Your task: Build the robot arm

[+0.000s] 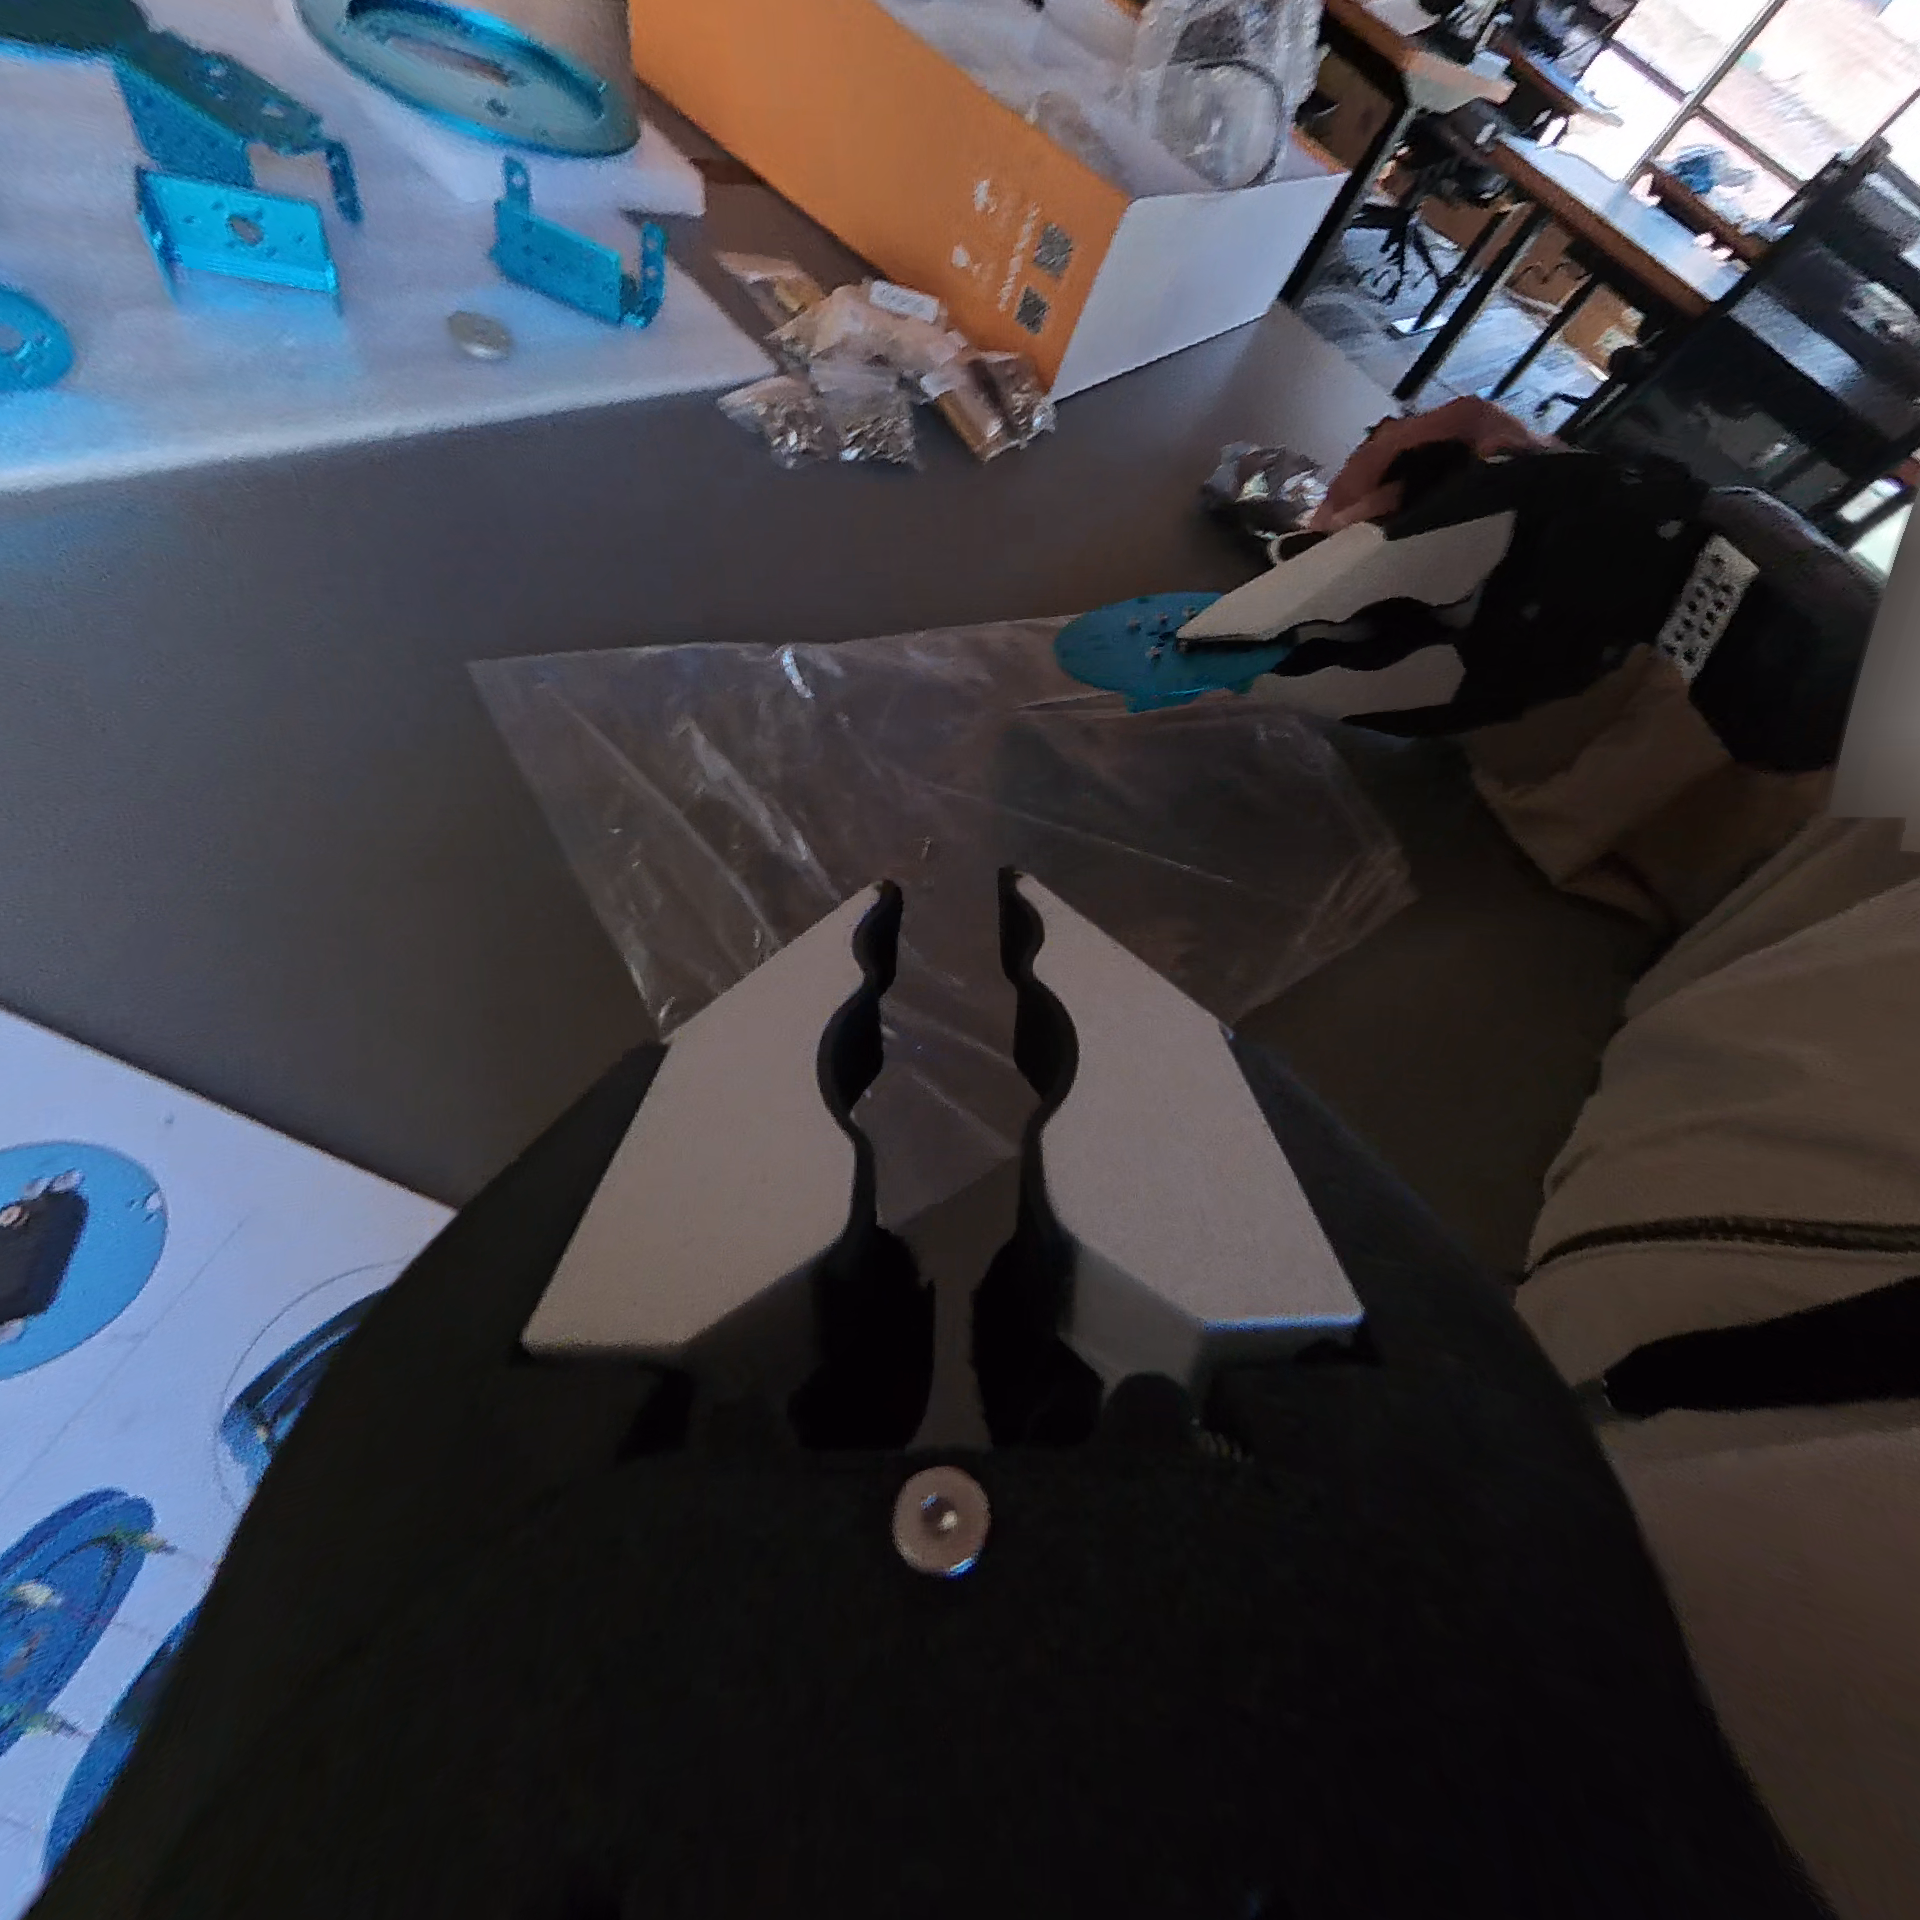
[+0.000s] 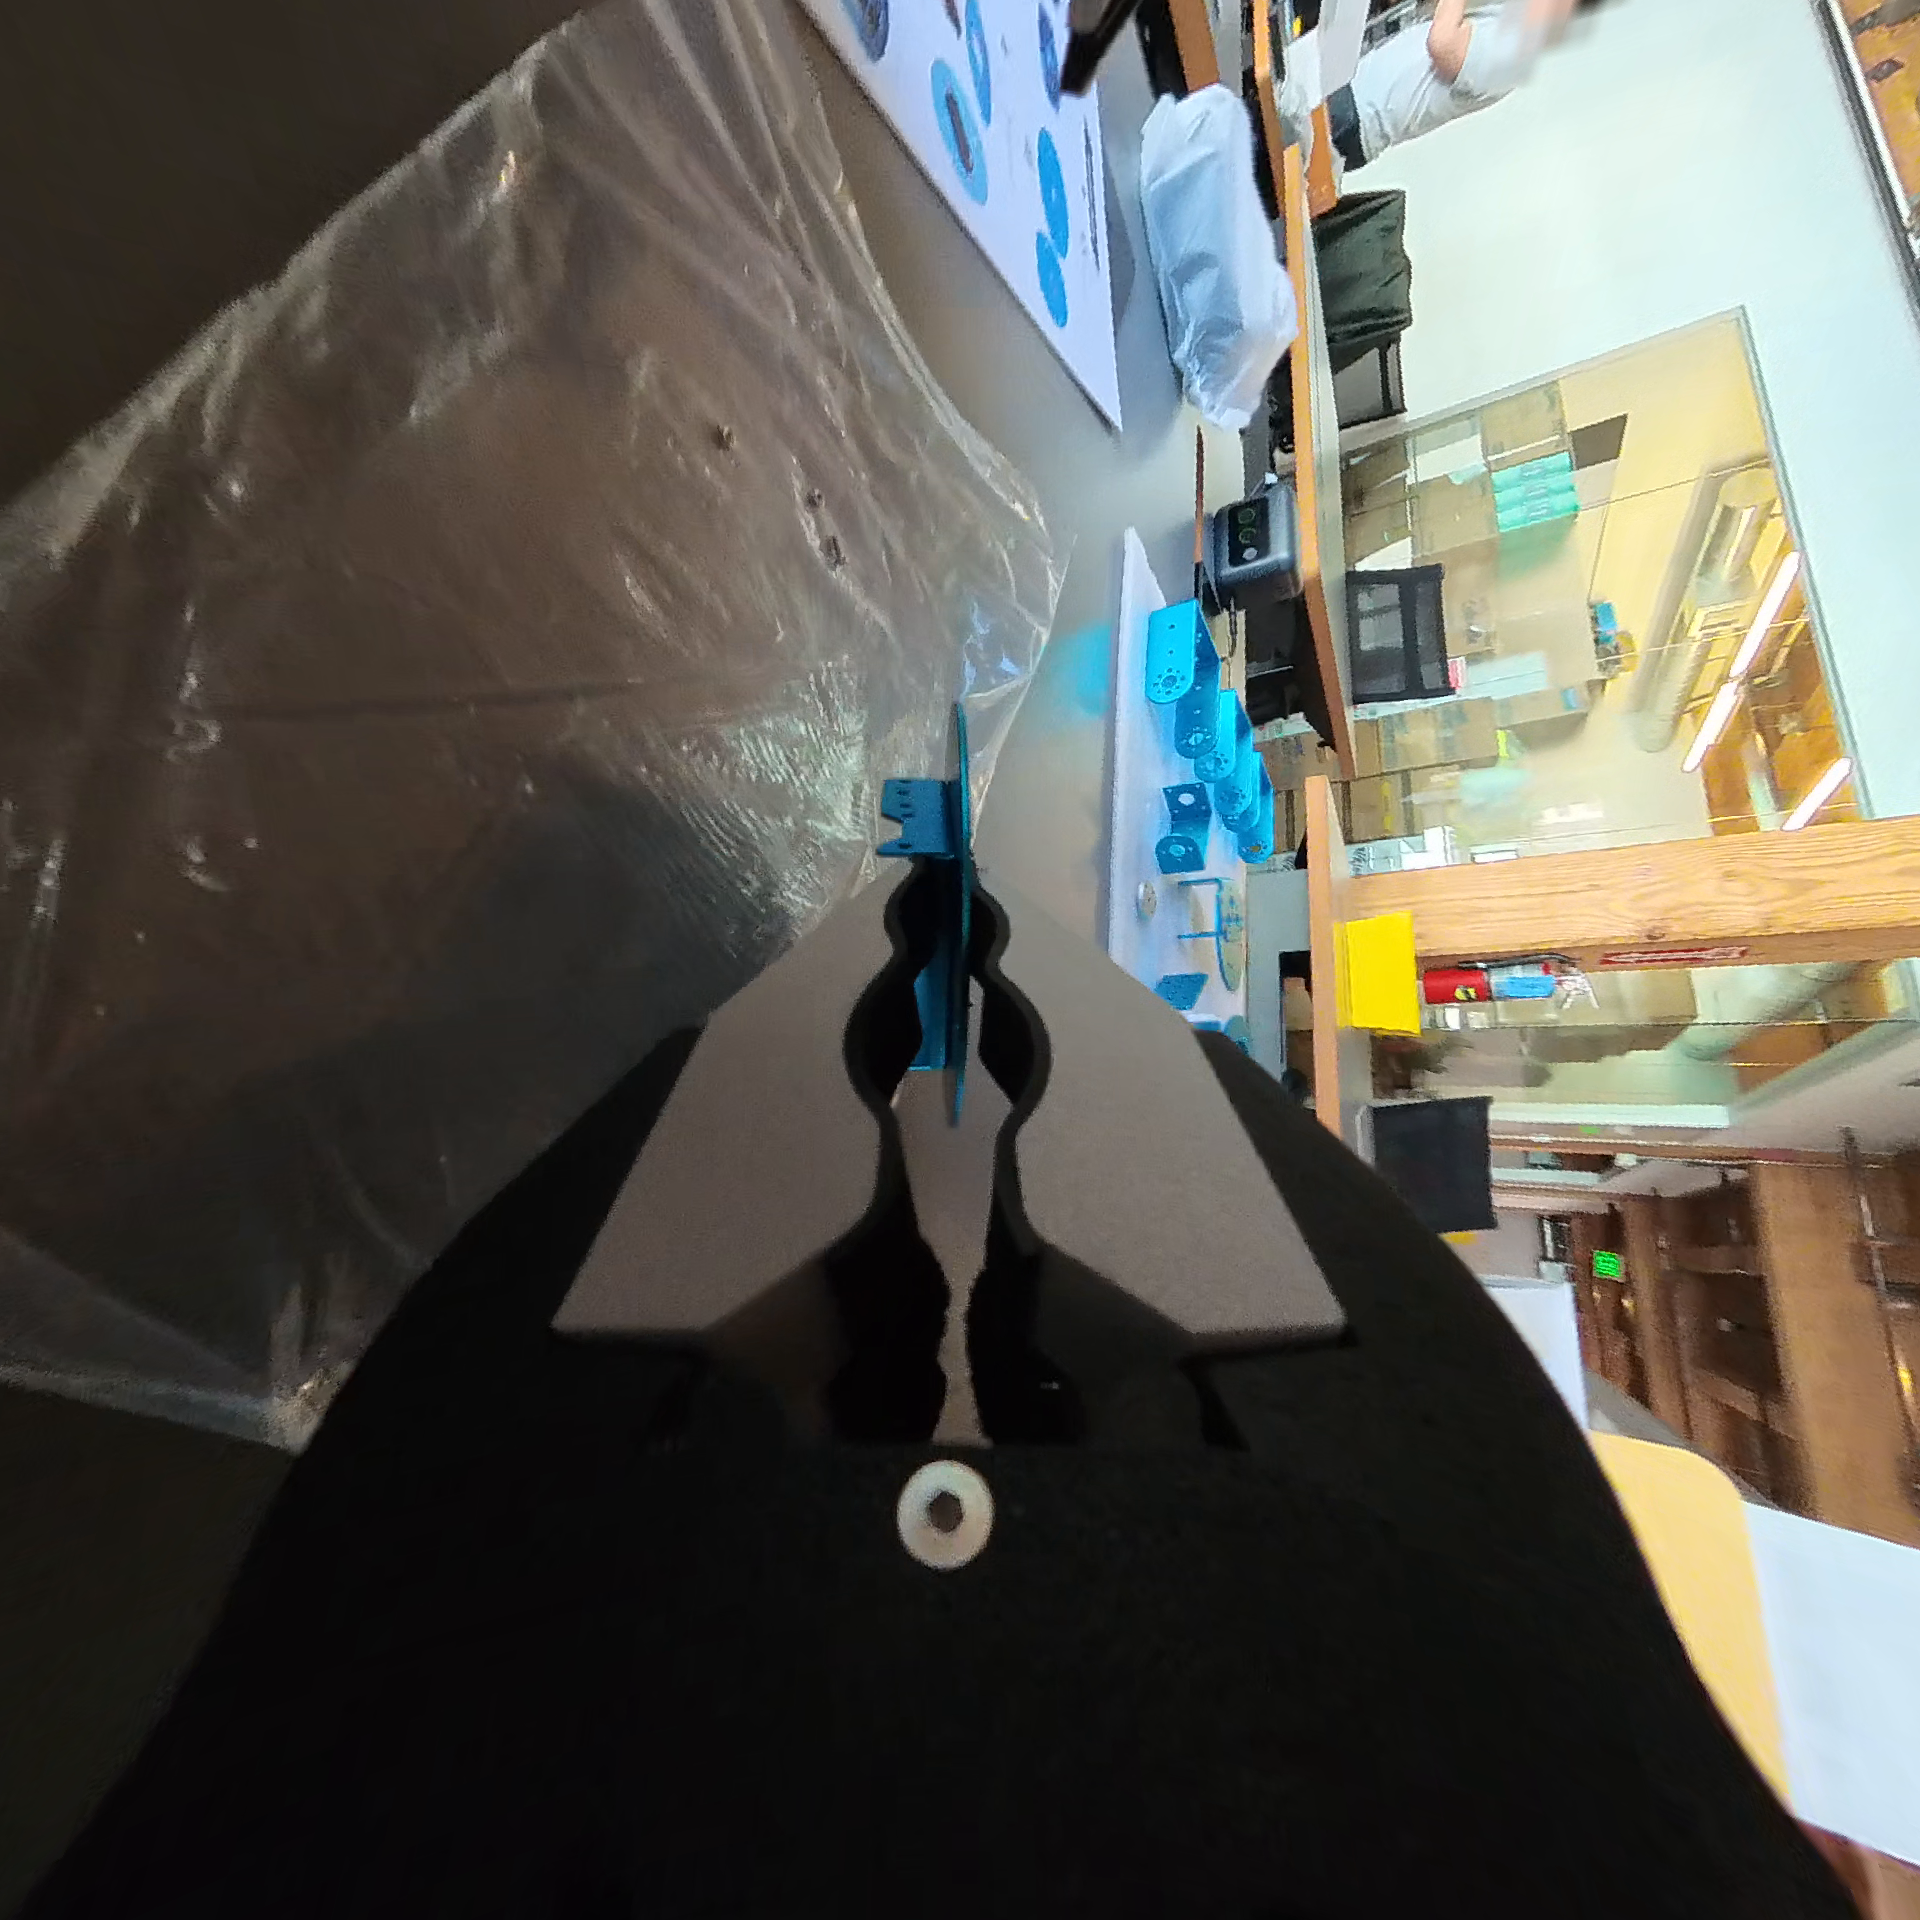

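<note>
Upper left of the left wrist view, 3 blue brackets (image 1: 239,244) and 1 blue ring (image 1: 468,78) lie on white foam (image 1: 343,374). The orange box (image 1: 883,166) carries small white marks, too blurred to read. At centre the left gripper (image 1: 945,894), fingers narrowly apart and empty, hovers over a clear bag (image 1: 831,769). At right the right gripper (image 1: 1195,639) is clamped on a blue disc (image 1: 1122,655).

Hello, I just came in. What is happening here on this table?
A person holds a gripper in each hand. The right gripper is shut on a blue metal disc with a small bracket on it, held above a clear plastic bag on the grey table. The left gripper is open and empty, pointing at the bag. More blue metal parts lie on a white foam sheet.
</note>
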